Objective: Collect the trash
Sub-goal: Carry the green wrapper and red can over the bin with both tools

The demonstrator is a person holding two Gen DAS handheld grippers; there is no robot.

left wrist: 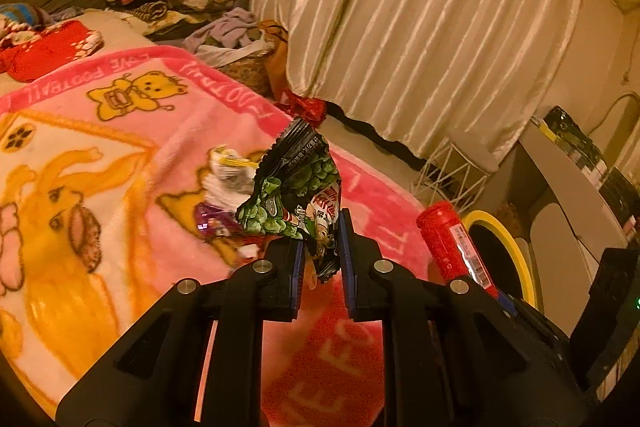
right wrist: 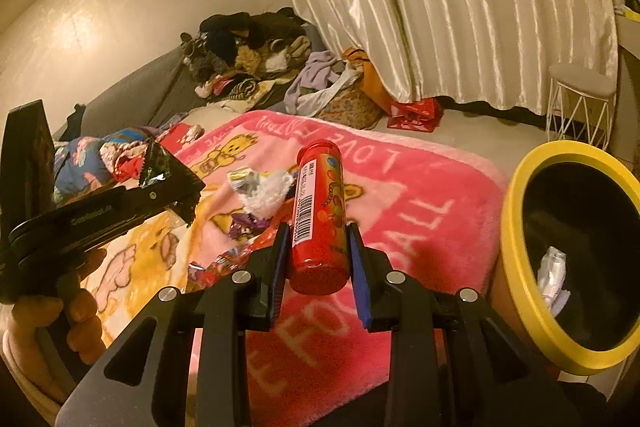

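The riskiest item is the green snack wrapper: the left gripper has its jaws clenched on only its lower corner, and most of the thin crinkled film stands free above the pads, so a quick swing toward the bin could let it slide out and drop back onto the pink blanket. The right gripper grasps a red tube across its near end, with most of its length jutting beyond the jaws; the smooth round wall could pivot or slip if the wrist tilts. Both loads must clear the yellow rim of the trash bin, which sits at the right beside the bed, and a clipped rim could tip it. The wrapper is dark, printed with green peas, with a zigzag edge; the tube is glossy red with a barcode label. More scraps lie on the blanket, 1 white piece already inside the bin.
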